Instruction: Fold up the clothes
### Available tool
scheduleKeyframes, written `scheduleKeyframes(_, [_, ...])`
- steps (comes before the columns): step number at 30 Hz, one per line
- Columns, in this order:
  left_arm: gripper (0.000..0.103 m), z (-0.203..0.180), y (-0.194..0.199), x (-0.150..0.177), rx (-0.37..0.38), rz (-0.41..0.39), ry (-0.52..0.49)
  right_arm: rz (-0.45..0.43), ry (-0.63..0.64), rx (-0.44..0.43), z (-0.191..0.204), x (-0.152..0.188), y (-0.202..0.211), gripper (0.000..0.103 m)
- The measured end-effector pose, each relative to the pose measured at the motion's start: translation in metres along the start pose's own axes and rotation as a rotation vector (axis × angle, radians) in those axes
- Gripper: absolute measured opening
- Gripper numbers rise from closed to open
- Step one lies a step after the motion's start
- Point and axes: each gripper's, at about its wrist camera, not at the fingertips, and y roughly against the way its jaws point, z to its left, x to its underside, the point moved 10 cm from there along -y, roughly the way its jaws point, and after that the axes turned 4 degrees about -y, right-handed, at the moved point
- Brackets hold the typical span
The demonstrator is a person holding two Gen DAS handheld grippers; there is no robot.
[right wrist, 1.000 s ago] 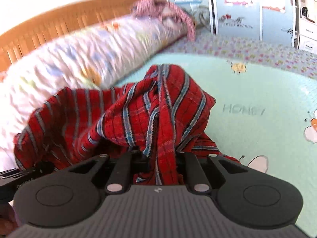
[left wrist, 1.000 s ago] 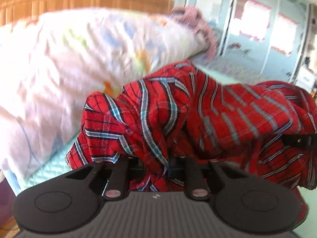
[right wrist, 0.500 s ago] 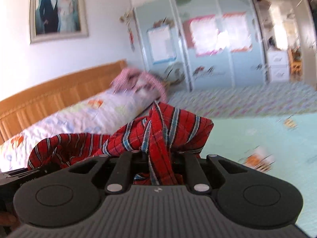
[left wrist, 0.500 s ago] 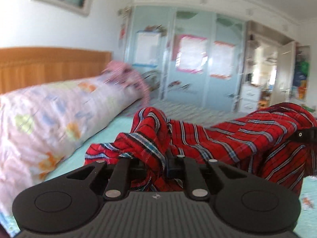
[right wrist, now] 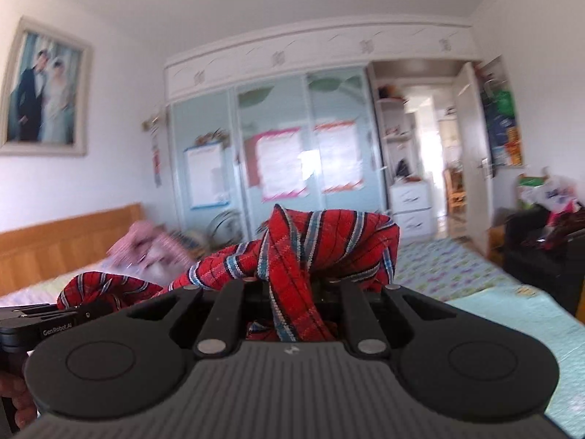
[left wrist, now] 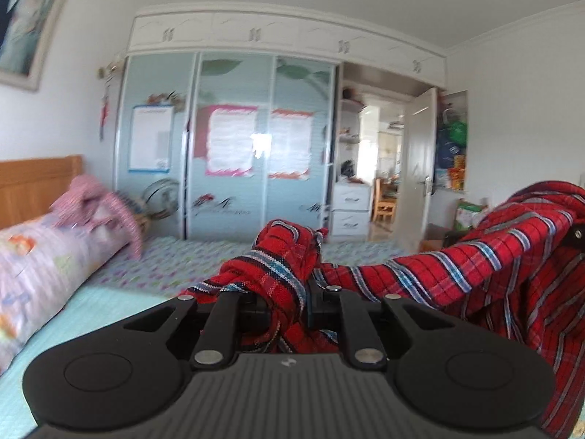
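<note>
A red plaid shirt [left wrist: 475, 267] with blue and black stripes hangs in the air above the bed, stretched between both grippers. My left gripper [left wrist: 289, 296] is shut on a bunched edge of it; cloth hides the fingertips. The cloth runs right to the other gripper's tip [left wrist: 576, 236] at the frame edge. In the right wrist view my right gripper [right wrist: 292, 289] is shut on another bunch of the red plaid shirt [right wrist: 329, 241], which trails left to the left gripper's body [right wrist: 44, 325]. Both grippers point about level toward the wardrobe.
Below lies a bed with a mint-green sheet [left wrist: 102, 303]. A floral quilt roll [left wrist: 44, 256] and a pink checked garment [left wrist: 95, 205] lie by the wooden headboard [right wrist: 65, 241]. A sliding-door wardrobe [left wrist: 234, 168] stands ahead, an open door [left wrist: 420, 168] to the right, dark cluttered furniture [right wrist: 541, 252] beside the bed.
Both grippers have risen and tilted up from the bed, lifting the red shirt off the sheet. The views swung from the quilt and mattress to the wardrobe and ceiling.
</note>
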Motion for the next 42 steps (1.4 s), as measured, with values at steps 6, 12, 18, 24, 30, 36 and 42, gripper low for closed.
scheduleKeyframes(6, [0.03, -0.039, -0.05, 0.063, 0.028, 0.152, -0.081, 0.091, -0.044, 0.078, -0.065, 0.046, -0.011, 0.023])
scheduleKeyframes(12, [0.037, -0.02, -0.088, 0.289, 0.004, 0.64, -0.056, 0.475, -0.117, 0.289, -0.142, 0.251, -0.016, 0.072])
scheduleKeyframes(18, [0.047, 0.004, -0.002, 0.363, 0.005, 0.609, 0.047, 0.585, -0.427, 0.376, -0.18, 0.382, 0.068, 0.072])
scheduleKeyframes(24, [0.056, 0.026, 0.05, 0.366, -0.03, 0.582, 0.103, 0.546, -0.5, 0.419, -0.201, 0.383, 0.089, 0.072])
scheduleKeyframes(30, [0.057, 0.018, 0.078, 0.393, 0.001, 0.709, 0.261, 0.528, -0.509, 0.369, -0.189, 0.375, 0.087, 0.073])
scheduleKeyframes(36, [0.057, -0.005, 0.077, 0.409, 0.038, 0.764, 0.247, 0.563, -0.527, 0.322, -0.17, 0.391, 0.091, 0.074])
scheduleKeyframes(42, [0.057, -0.015, 0.058, 0.429, 0.036, 0.837, 0.32, 0.608, -0.603, 0.315, -0.175, 0.41, 0.083, 0.074])
